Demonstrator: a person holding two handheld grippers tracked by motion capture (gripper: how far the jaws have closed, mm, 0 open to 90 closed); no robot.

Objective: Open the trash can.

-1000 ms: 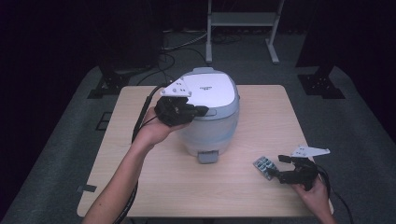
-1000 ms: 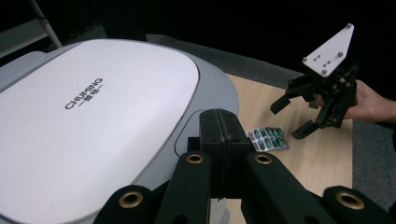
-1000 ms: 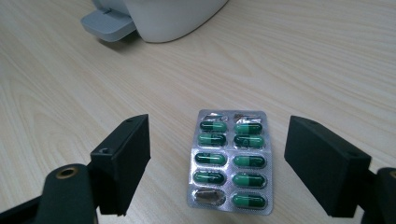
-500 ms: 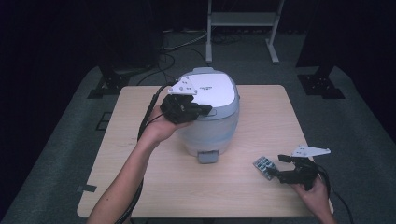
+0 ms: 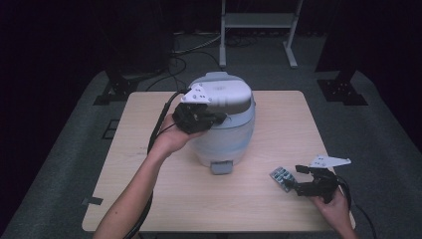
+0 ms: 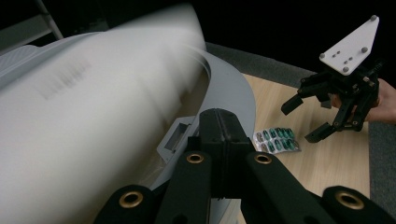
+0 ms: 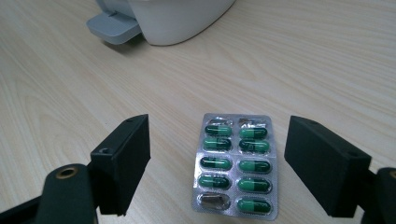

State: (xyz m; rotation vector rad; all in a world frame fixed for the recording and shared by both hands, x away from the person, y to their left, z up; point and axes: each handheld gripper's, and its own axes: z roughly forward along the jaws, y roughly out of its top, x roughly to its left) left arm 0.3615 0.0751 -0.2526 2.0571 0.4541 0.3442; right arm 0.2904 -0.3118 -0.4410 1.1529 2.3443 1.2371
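A white and grey rice cooker (image 5: 226,134) stands mid-table. Its lid (image 5: 226,94) looks lifted at the front and is motion-blurred in the left gripper view (image 6: 93,112), with a gap above the body's rim (image 6: 229,88). My left gripper (image 5: 215,118) sits at the cooker's front left rim, jaws shut together (image 6: 224,135) with nothing seen between them. A foil blister pack of green capsules (image 7: 236,165) lies flat on the table (image 5: 282,178). My right gripper (image 7: 224,144) is open, one jaw on each side of the pack, and shows at the front right (image 5: 300,181).
The wooden table (image 5: 149,199) has bare room left and front of the cooker. The cooker's grey latch tab (image 7: 112,28) juts out at its base. A metal frame (image 5: 259,20) and cables lie on the dark floor behind.
My left gripper has shifted slightly right and up against the cooker's front, and the lid has started to swing up. The right gripper and the blister pack have stayed put.
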